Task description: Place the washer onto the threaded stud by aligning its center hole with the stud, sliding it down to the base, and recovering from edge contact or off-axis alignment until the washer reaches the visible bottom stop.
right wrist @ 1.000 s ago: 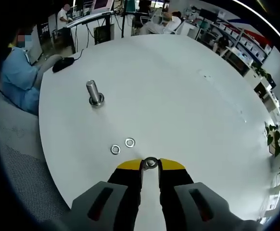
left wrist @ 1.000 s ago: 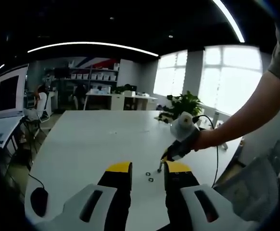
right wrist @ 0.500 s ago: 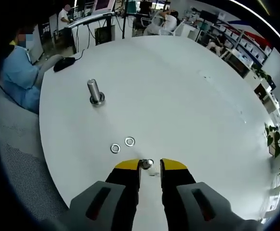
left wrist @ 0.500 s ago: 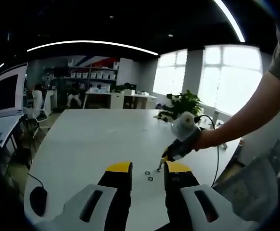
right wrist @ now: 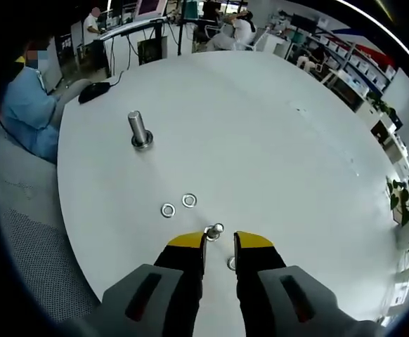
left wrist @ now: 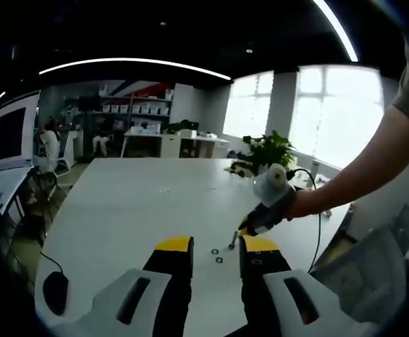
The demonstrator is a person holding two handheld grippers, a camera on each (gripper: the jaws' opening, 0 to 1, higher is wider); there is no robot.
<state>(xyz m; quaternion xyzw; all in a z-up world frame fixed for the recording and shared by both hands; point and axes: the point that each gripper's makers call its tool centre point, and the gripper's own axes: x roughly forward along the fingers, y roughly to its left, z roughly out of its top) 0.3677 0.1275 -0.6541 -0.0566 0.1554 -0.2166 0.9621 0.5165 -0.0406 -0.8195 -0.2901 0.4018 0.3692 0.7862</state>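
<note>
On the white counter (right wrist: 275, 140), the right claw (right wrist: 219, 245) stands narrowly parted with a small shiny ring-shaped washer (right wrist: 214, 230) at its yellow tips, two more washers (right wrist: 178, 205) just beyond, the upright grey stud (right wrist: 138, 129) well ahead to the left, while the left claw (left wrist: 216, 247) hangs narrowly parted, empty.

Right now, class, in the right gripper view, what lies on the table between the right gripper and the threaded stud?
Two loose washers lie side by side on the white table, between the right gripper and the upright threaded stud.
</note>
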